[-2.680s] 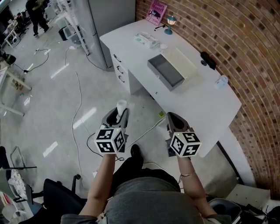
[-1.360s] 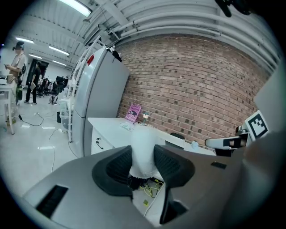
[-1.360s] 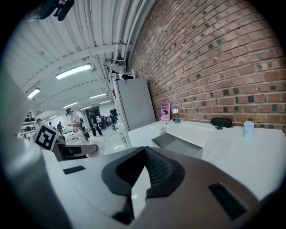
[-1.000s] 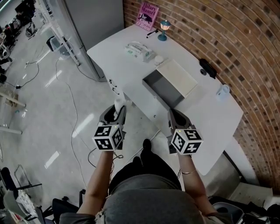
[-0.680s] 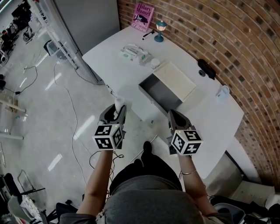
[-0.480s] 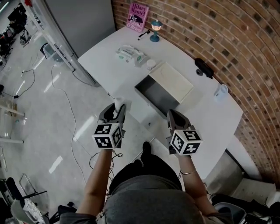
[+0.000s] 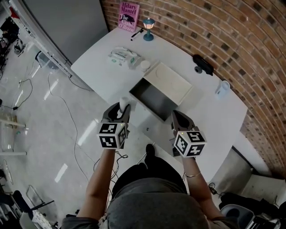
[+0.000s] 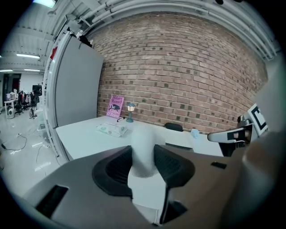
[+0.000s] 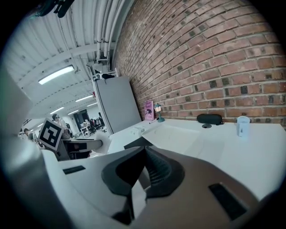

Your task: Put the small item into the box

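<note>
In the head view my left gripper [image 7: 119,110] is shut on a small white cylinder [image 7: 124,102], held just off the near left corner of the white table [image 7: 210,117]. The left gripper view shows the cylinder [image 8: 143,150] upright between the pads. The box [image 7: 152,95] lies open on the table just ahead, its inside grey, with its pale lid [image 7: 172,82] lying flat behind it. My right gripper [image 7: 176,117] hovers over the table's near edge, right of the box. Its jaws [image 9: 144,152] are shut with nothing between them. The box's dark opening [image 9: 136,143] shows ahead of it.
On the far part of the table lie a tissue pack [image 7: 121,57], a small white round thing [image 7: 145,65], a pink book [image 7: 128,11], a small lamp [image 7: 148,22], a black object [image 7: 203,65] and a small bottle [image 7: 222,88]. A brick wall [image 7: 250,49] runs behind. Cables [image 7: 67,112] cross the floor at left.
The table and box have drawn nearer, now just ahead of both grippers. The left gripper still holds the white cylinder; the right stays shut and empty.
</note>
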The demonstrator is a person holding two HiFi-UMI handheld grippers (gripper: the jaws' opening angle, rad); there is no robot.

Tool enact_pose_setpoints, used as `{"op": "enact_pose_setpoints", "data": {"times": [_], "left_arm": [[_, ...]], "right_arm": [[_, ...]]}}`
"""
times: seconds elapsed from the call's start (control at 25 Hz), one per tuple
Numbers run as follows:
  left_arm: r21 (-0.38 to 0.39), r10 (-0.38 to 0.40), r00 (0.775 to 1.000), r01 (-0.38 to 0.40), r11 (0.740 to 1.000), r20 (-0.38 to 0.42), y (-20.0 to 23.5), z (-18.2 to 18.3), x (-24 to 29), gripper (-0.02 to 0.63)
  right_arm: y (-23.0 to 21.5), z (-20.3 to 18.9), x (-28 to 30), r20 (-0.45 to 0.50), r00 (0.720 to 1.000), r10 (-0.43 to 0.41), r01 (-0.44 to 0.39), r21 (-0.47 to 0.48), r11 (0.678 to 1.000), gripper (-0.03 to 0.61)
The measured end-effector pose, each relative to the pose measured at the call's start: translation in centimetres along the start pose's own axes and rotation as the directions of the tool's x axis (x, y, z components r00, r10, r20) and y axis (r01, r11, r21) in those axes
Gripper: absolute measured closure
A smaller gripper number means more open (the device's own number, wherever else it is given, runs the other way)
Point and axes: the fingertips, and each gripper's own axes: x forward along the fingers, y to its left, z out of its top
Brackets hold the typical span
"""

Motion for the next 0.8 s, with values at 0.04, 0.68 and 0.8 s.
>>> {"op": "enact_pose_setpoints", "data": {"times": [0.04, 0.68, 0.8], "left_arm": [[0.011, -0.006, 1.0, 0.006, 1.0, -0.007, -0.3, 0.0, 0.4, 0.446], [0.17, -0.118, 0.988, 0.133, 0.976, -0.099, -4.8, 1.0, 6.1, 0.446], [0.199, -0.139, 0.982, 0.162, 0.966, -0.126, -5.6, 0.8, 7.1, 0.446]], "right_arm": [[-0.2, 0.0, -0.1, 0.0, 1.0, -0.003, 0.003, 0.002, 1.0, 0.572], [-4.1, 0.0, -1.1, 0.009, 0.997, -0.071, 0.071, 0.053, 0.996, 0.572], [-4.5, -0.1, -1.2, 0.009, 0.997, -0.079, 0.079, 0.061, 0.995, 0.572]]}}
